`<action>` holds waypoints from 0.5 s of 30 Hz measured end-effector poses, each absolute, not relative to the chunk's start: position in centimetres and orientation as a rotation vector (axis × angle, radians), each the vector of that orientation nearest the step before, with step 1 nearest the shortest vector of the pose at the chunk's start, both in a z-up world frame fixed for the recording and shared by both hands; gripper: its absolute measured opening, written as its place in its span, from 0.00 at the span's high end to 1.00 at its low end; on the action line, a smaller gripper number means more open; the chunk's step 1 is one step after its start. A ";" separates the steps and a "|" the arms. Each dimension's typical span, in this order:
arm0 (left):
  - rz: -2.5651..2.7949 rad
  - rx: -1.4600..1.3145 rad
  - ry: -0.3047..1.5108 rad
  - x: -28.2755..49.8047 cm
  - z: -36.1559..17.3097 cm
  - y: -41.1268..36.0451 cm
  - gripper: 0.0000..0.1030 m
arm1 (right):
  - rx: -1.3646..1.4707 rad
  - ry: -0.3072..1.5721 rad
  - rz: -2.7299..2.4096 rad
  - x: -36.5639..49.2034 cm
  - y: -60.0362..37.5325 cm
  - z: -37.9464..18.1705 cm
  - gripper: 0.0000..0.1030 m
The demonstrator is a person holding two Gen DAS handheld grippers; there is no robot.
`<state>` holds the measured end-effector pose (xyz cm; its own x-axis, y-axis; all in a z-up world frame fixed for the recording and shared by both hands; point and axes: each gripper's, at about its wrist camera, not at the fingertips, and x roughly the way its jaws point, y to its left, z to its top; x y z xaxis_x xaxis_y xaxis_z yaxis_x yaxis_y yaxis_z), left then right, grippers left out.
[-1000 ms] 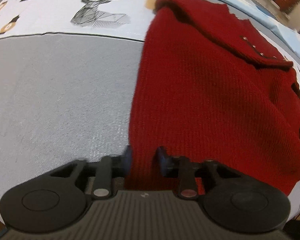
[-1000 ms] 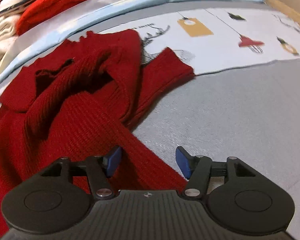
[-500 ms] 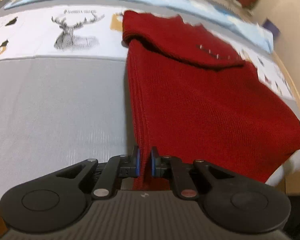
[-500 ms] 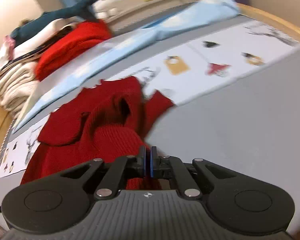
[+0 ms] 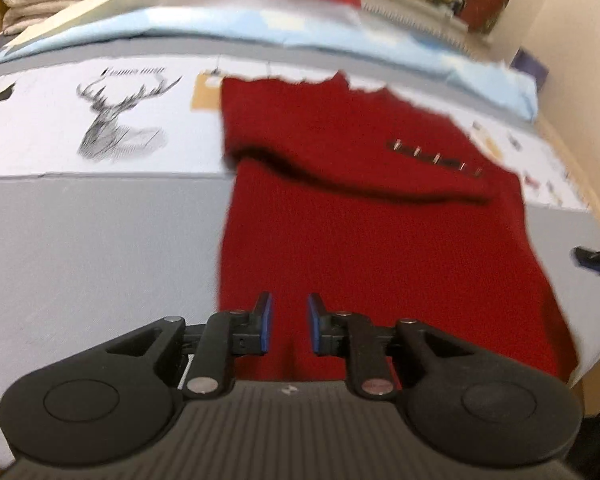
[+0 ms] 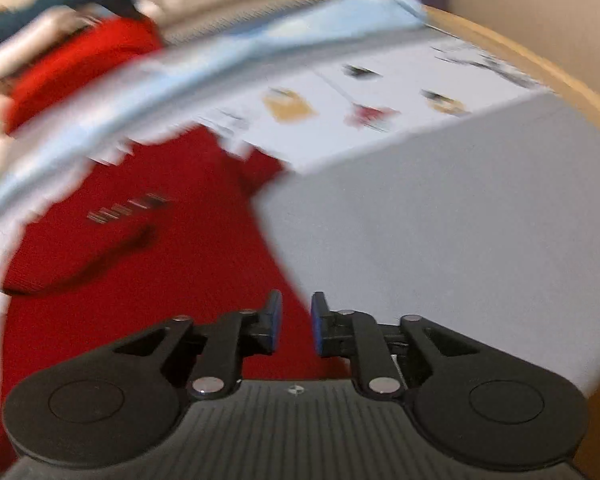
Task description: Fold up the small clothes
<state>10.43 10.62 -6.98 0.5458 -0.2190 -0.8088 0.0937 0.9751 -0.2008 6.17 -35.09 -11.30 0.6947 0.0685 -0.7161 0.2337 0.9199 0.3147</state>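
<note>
A red knitted sweater (image 5: 372, 220) lies spread flat on the grey bed cover, its top part folded down with a row of small metal pins showing; it also shows in the right wrist view (image 6: 140, 264). My left gripper (image 5: 288, 324) is slightly open above the sweater's near left hem, holding nothing. My right gripper (image 6: 294, 322) is slightly open over the sweater's near right edge, holding nothing. The right gripper's tip shows at the right edge of the left wrist view (image 5: 596, 260).
The bed cover (image 5: 80, 248) is grey with a white printed band bearing a deer drawing (image 5: 120, 120). A light blue sheet (image 5: 220, 28) lies behind. Folded clothes, a red garment (image 6: 80, 56) and plush toys are stacked at the back. The bed's wooden edge (image 6: 540, 64) is right.
Both grippers were shut on the sweater's hem half a second ago; now both have opened and let go. The sweater lies flatter and straighter. Both views are motion-blurred.
</note>
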 end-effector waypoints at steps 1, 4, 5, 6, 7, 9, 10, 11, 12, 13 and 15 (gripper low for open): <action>-0.190 -0.147 0.952 10.7 -6.8 10.0 0.79 | 0.397 0.794 -0.055 6.9 -33.9 -11.4 0.81; -0.217 -0.148 0.906 12.2 -6.6 7.8 0.74 | 0.374 0.779 0.015 9.4 -30.9 -11.7 0.80; -0.233 -0.137 0.885 12.7 -6.7 6.9 0.73 | 0.378 0.781 0.028 10.3 -30.2 -11.9 0.79; -0.239 -0.118 0.872 13.5 -6.7 5.6 0.70 | 0.386 0.787 0.033 11.1 -29.5 -12.2 0.75; -0.240 -0.089 0.865 14.1 -6.8 4.6 0.70 | 0.396 0.800 0.036 12.1 -28.7 -12.6 0.72; -0.251 -0.044 0.855 15.5 -7.5 2.5 0.69 | 0.418 0.823 0.040 14.1 -27.8 -13.1 0.69; -0.261 -0.027 0.854 16.4 -8.0 1.5 0.68 | 0.431 0.830 0.044 15.0 -27.6 -13.6 0.65; -0.267 -0.009 0.853 17.3 -8.6 0.5 0.67 | 0.444 0.840 0.046 16.1 -26.9 -13.8 0.61; -0.274 0.017 0.850 18.1 -9.1 -0.6 0.65 | 0.456 0.852 0.046 16.9 -26.7 -14.1 0.56; -0.281 0.048 0.845 18.9 -9.7 -1.7 0.63 | 0.475 0.857 0.036 17.5 -26.6 -14.4 0.55; -0.293 0.106 0.837 20.3 -11.0 -3.8 0.59 | 0.544 0.866 0.014 18.7 -26.9 -14.9 0.55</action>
<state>20.27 -3.79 -11.04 0.6321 -0.2141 -0.7447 0.2973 0.9545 -0.0222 18.72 -26.89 -14.87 0.6565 0.2272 -0.7193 0.2044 0.8643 0.4596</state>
